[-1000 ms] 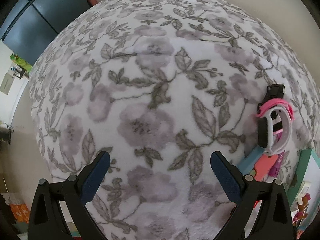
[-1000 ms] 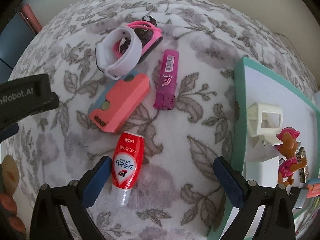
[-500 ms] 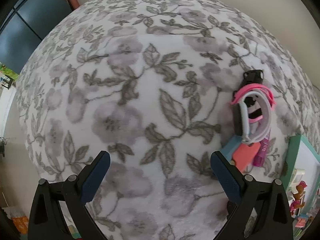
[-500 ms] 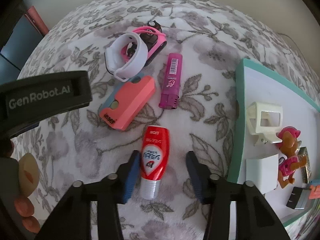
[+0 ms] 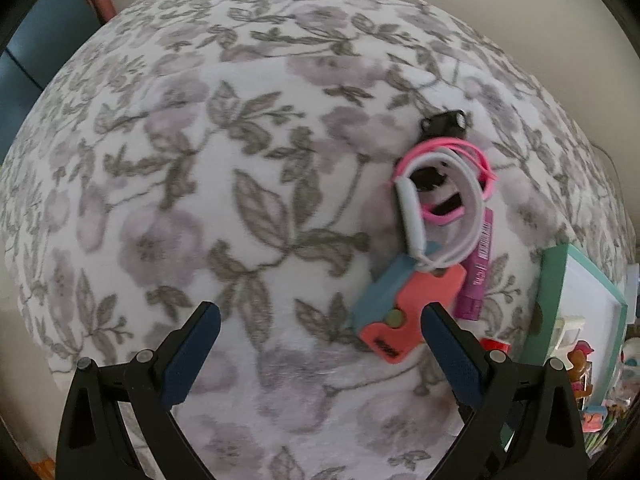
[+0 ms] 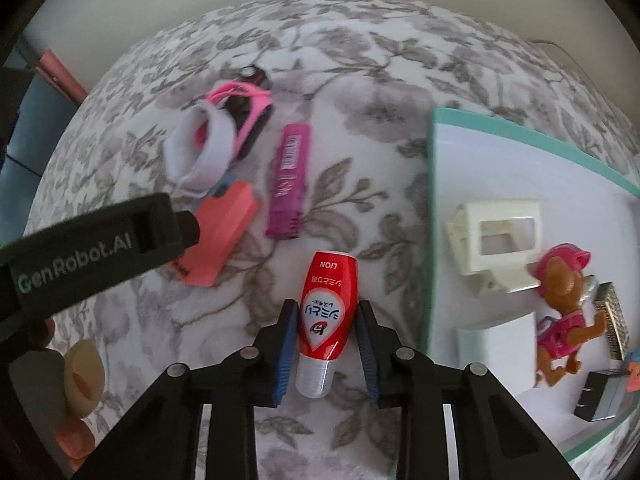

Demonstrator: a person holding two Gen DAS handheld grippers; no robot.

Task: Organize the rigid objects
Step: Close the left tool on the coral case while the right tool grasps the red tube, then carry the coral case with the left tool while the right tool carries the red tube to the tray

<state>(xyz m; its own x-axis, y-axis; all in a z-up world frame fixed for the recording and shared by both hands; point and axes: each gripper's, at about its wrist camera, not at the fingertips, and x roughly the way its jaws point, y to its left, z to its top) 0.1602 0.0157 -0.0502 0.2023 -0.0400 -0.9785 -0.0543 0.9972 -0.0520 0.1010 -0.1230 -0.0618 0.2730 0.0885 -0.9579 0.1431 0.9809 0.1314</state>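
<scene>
My right gripper (image 6: 326, 308) is shut on a red Lion tube (image 6: 327, 312) with a clear cap, held above the floral cloth. Left of it lie a coral and blue case (image 6: 218, 236), a magenta stick (image 6: 289, 182) and white and pink bands (image 6: 208, 148). A teal-rimmed white tray (image 6: 432, 216) on the right holds a cream plastic part (image 6: 496, 236), a dog figure (image 6: 564, 304) and small boxes. My left gripper (image 5: 318, 316) is open and empty, left of the coral case (image 5: 412, 304) and the bands (image 5: 440, 204).
The left gripper's black body (image 6: 80, 252) crosses the left of the right wrist view. The tray's teal rim (image 5: 550, 300) shows at the right of the left wrist view. A wall runs behind the cloth-covered surface; a dark cabinet (image 5: 24, 52) stands far left.
My right gripper closed its jaws from wide open onto the red tube and lifted it a little. My left gripper moved right, bringing the case, bands and tray into closer view.
</scene>
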